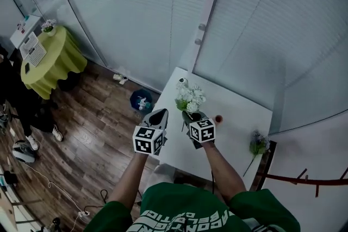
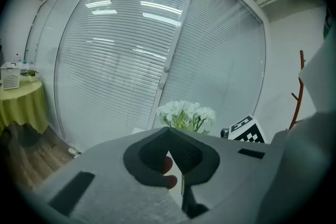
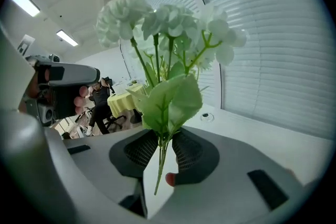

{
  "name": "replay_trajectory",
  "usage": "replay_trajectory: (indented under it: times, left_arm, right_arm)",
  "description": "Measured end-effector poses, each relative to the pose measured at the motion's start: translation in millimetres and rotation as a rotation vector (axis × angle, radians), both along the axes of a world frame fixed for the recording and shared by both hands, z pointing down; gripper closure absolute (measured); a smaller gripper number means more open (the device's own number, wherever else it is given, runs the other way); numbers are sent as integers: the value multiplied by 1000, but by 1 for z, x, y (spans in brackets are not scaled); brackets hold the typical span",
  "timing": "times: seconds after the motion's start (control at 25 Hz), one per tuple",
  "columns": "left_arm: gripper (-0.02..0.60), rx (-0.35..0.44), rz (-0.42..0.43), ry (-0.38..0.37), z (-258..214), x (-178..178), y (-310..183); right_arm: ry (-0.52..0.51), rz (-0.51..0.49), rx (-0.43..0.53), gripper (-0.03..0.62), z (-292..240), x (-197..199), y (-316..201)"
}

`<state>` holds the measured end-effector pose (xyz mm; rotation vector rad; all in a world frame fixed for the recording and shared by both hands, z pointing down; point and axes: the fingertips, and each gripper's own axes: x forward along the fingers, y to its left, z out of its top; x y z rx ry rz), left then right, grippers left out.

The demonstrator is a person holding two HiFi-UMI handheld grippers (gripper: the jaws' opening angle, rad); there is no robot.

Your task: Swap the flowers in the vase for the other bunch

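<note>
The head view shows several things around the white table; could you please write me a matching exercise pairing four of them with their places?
Things:
1. white flower bunch
2. second bunch
3. blue bin
4. round table with yellow-green cloth

Places:
A. on the wooden floor beside the white table
B. stems clamped in the right gripper
C. far left, near the blinds
D. lying at the white table's right end

Pairs: 1-B, 2-D, 3-A, 4-C
</note>
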<state>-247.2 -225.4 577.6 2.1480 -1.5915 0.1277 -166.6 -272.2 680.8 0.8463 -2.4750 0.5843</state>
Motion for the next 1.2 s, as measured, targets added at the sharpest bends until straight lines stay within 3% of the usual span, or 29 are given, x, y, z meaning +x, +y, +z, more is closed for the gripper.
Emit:
replay_trajectory:
  times: [0.6, 1.2]
  left_arm:
    - [580, -152, 46, 35, 69, -51, -62]
    - [580, -239, 72, 97, 110, -71, -95]
  right_arm:
    - [130, 79, -326, 508, 139, -30, -20]
    - [194, 140, -458, 510, 195, -39, -33]
